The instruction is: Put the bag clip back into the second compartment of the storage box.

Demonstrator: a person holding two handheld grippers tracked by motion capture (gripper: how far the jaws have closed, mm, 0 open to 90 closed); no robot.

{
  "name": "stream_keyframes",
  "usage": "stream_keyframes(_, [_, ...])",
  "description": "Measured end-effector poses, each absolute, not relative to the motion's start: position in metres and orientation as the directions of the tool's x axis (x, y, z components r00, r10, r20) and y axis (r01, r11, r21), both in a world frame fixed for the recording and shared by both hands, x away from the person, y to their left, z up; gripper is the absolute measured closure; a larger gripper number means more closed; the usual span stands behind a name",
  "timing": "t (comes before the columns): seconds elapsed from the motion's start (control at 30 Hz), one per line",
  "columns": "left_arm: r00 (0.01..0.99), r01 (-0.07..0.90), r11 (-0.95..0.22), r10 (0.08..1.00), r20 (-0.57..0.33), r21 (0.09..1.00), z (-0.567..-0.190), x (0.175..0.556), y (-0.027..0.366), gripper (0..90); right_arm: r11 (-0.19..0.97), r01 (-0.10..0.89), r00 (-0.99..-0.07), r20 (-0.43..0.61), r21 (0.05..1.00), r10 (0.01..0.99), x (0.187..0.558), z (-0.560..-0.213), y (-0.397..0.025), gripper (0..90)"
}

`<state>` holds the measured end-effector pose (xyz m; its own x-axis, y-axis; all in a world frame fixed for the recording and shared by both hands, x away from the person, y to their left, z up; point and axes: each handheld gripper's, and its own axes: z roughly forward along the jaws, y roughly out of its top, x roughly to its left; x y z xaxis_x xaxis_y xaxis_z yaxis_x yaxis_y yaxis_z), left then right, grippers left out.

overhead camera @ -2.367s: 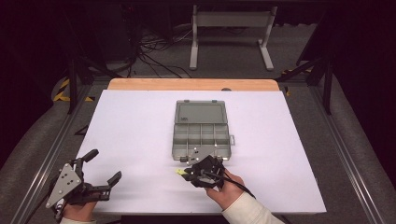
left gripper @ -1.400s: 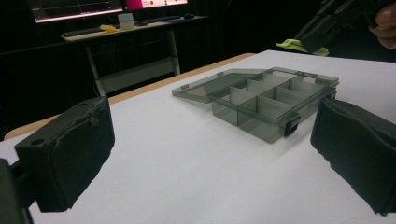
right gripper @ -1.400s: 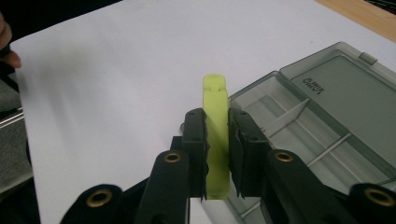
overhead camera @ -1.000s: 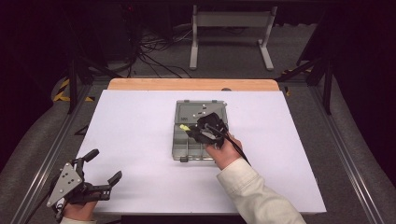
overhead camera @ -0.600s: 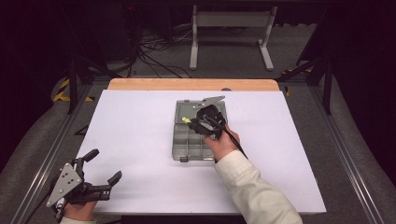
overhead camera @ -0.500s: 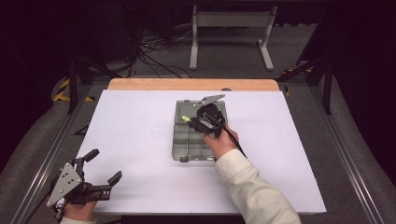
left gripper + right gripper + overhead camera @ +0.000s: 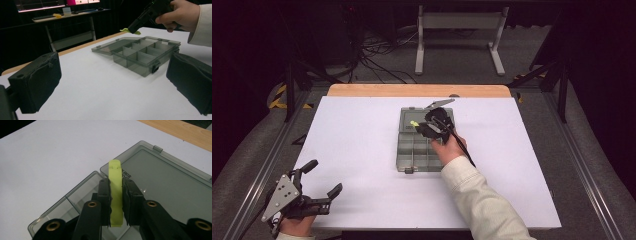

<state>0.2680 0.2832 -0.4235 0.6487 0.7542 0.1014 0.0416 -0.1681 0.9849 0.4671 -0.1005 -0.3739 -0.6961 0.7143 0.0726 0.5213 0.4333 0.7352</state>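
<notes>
Yellow-green strip carried from the near table edge to the organizer box
Right gripper clamps it over the box's far-left compartment beside the opened lid; left gripper, jaws spread, sits well nearer than the box

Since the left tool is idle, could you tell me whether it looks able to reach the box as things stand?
Probably yes: the left tool is open, and bare table lies between it and the box, though the right tool hovers over the far part.
</notes>
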Motion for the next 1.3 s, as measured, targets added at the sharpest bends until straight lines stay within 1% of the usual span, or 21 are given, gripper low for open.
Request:
stream_keyframes(0.17, [0.648, 0.039, -0.168, 0.754, 0.103, 0.985, -0.423, 0.268, 0.283, 0.3, 0.444, 0.529, -0.695, 0.069, 0.723, 0.716, 0.467, -0.378, -0.099, 77.8])
stream_keyframes(0.33, [0.648, 0.039, -0.168, 0.754, 0.103, 0.985, -0.423, 0.268, 0.283, 0.3, 0.432, 0.551, -0.690, 0.099, 0.714, 0.717, 0.466, -0.382, -0.100, 77.8])
stream_keyframes(0.67, [0.649, 0.040, -0.166, 0.754, 0.101, 0.985, -0.423, 0.267, 0.283, 0.3, 0.441, 0.570, -0.685, 0.104, 0.694, 0.721, 0.467, -0.393, -0.097, 77.8])
stream_keyframes(1.3, [0.650, 0.039, -0.169, 0.753, 0.103, 0.985, -0.423, 0.268, 0.283, 0.4, 0.455, 0.602, -0.681, 0.124, 0.656, 0.721, 0.469, -0.403, -0.095, 77.7])
